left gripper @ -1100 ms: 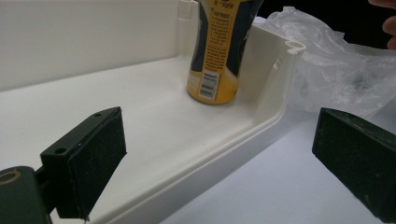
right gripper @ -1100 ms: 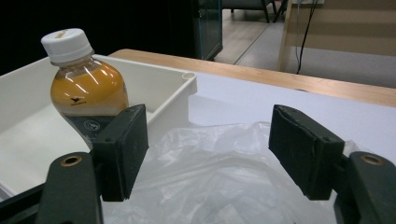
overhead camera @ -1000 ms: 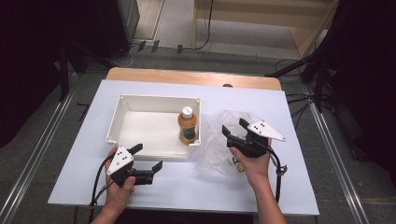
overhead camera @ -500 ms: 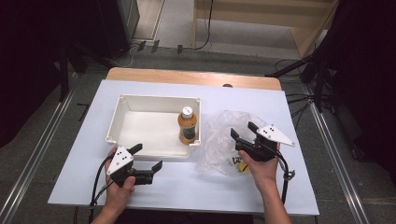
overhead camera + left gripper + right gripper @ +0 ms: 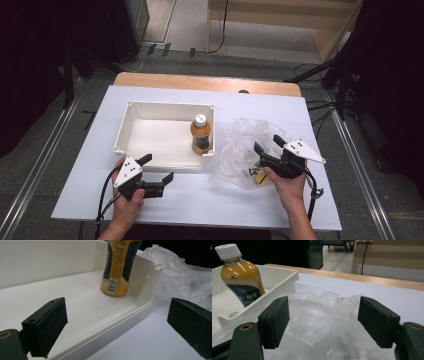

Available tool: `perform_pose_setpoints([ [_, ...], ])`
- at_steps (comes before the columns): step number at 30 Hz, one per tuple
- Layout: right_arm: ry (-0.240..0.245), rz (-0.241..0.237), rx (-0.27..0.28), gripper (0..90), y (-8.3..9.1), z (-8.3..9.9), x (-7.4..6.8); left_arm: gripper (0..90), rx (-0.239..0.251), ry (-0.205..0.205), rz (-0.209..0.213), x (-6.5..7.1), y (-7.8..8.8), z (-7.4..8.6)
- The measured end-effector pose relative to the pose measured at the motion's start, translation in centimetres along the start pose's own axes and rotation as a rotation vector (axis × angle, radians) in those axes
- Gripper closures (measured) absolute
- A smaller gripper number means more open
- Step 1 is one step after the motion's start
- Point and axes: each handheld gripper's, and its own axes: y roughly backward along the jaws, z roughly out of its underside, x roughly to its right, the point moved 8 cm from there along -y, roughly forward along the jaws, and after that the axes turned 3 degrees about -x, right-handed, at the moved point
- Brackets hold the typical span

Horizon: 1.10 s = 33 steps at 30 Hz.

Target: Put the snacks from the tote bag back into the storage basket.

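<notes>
While the right gripper (image 5: 266, 145) hovers with jaws spread wide over the crumpled clear plastic bag (image 5: 240, 150) beside the white rectangular plastic tray (image 5: 165, 109), unpacking seems underway, so next it should dip in and pinch an item.

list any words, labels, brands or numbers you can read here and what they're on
Nothing can be quoted with confidence.
Bottle, dark label band: a round logo and a row of pale characters, too blurred to read.
Bottle, back label: columns of small dark print on yellow and a white barcode panel, too small to read.
Plastic bag: a small yellow item with dark marks inside, illegible.
White tray: no text seen.
</notes>
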Motion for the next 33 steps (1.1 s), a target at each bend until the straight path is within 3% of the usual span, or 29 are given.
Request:
perform_pose_setpoints([
  [21,-0.006,0.026,-0.007,25.9,2.8,2.2,2.2,3.0,0.002,0.003,0.001,-0.1,0.1,0.0],
  [27,0.017,0.028,-0.023,25.9,3.8,2.9,2.3,3.0,0.003,0.002,0.001,-0.1,0.1,-0.1],
  [33,0.011,0.037,-0.023,26.3,4.0,3.1,2.6,3.0,0.002,0.001,0.0,-0.1,0.0,0.0],
])
